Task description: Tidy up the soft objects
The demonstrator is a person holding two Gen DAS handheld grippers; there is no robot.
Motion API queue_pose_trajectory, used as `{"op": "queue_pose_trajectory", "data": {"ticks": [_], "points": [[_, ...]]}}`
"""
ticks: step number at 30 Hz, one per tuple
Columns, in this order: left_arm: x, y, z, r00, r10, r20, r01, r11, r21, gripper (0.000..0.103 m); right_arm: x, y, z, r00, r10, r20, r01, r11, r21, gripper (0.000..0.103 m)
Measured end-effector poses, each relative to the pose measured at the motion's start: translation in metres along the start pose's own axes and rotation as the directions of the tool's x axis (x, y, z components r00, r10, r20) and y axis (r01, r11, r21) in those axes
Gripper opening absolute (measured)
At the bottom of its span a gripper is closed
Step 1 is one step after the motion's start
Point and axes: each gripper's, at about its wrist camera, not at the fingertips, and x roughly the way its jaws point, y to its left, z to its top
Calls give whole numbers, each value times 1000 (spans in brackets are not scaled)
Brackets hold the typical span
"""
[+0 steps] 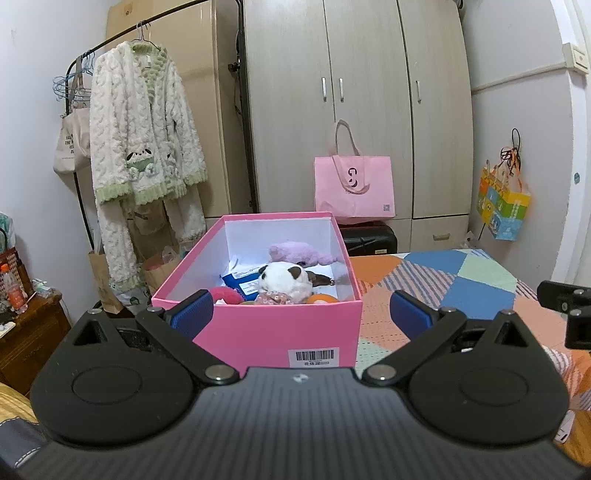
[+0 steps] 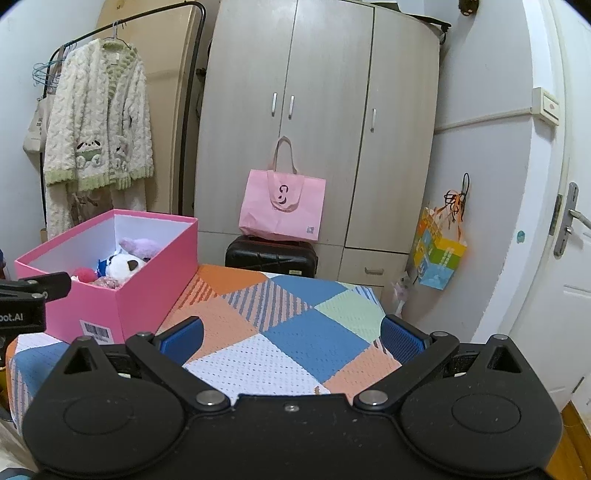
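Left wrist view: left gripper (image 1: 301, 308) spread wide, holding nothing, facing the pink box (image 1: 280, 332) of plush toys (image 1: 284, 282). Right gripper (image 2: 291, 338) also wide open, empty over the patchwork blanket (image 2: 295, 332).

A small bedroom, pale walls, wardrobe straight ahead.

A tall light-wood wardrobe (image 2: 321, 122) fills the back wall, and a pink tote bag (image 2: 282, 206) sits on a black suitcase (image 2: 271, 256) in front of it. Left, a fluffy cream robe (image 1: 144, 125) hangs on a black clothes rail (image 1: 155, 18). Right, there's a white door (image 2: 565, 258) with a metal handle, and a colourful gift bag (image 2: 437, 258) hangs on the wall. A patchwork bedspread (image 2: 295, 332) covers the foreground.
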Motion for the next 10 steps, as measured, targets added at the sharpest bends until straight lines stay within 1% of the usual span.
{"op": "queue_pose_trajectory", "data": {"ticks": [10], "points": [[3,-5,1,999,-28,-21,28,999,18,103,9,-3,-4,1000,-2,-16,2,1000,16,103]]}}
